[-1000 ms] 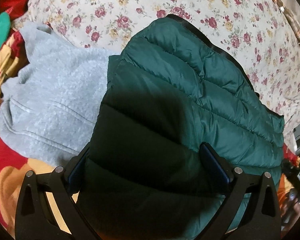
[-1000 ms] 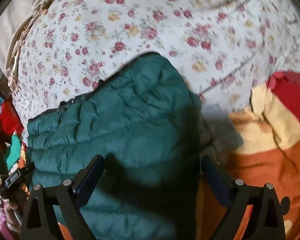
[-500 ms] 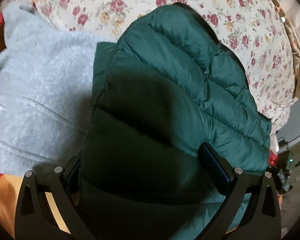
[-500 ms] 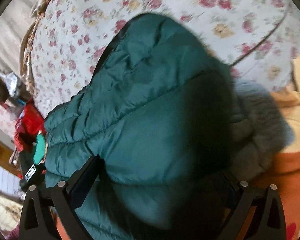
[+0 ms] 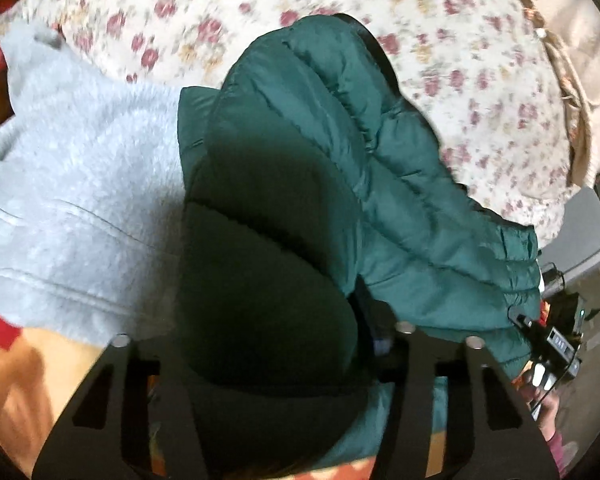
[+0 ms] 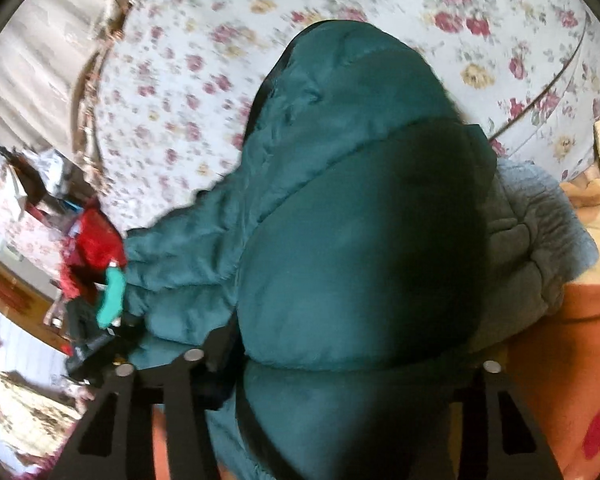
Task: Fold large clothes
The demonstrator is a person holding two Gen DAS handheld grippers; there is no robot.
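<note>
A dark green puffer jacket (image 5: 300, 184) lies on a bed, bunched into a thick mound. It also fills the right wrist view (image 6: 352, 216). My left gripper (image 5: 260, 344) has its jaws pressed into a fold of the jacket's near edge. My right gripper (image 6: 340, 360) also squeezes a thick bulge of the jacket between its jaws. The fingertips of both are hidden in the padding. A grey fleece garment (image 5: 76, 184) lies under and left of the jacket, and shows at the right in the right wrist view (image 6: 536, 240).
A floral bedspread (image 5: 460, 64) covers the bed beyond the jacket. An orange, yellow and red blanket (image 6: 572, 352) lies beneath the clothes. Red and teal items (image 6: 100, 264) and clutter sit off the bed's edge, with a dark device (image 5: 556, 340) nearby.
Both grippers have moved down onto the jacket and closed from wide open onto its padding. The jacket has bunched up and lifted toward the cameras.
</note>
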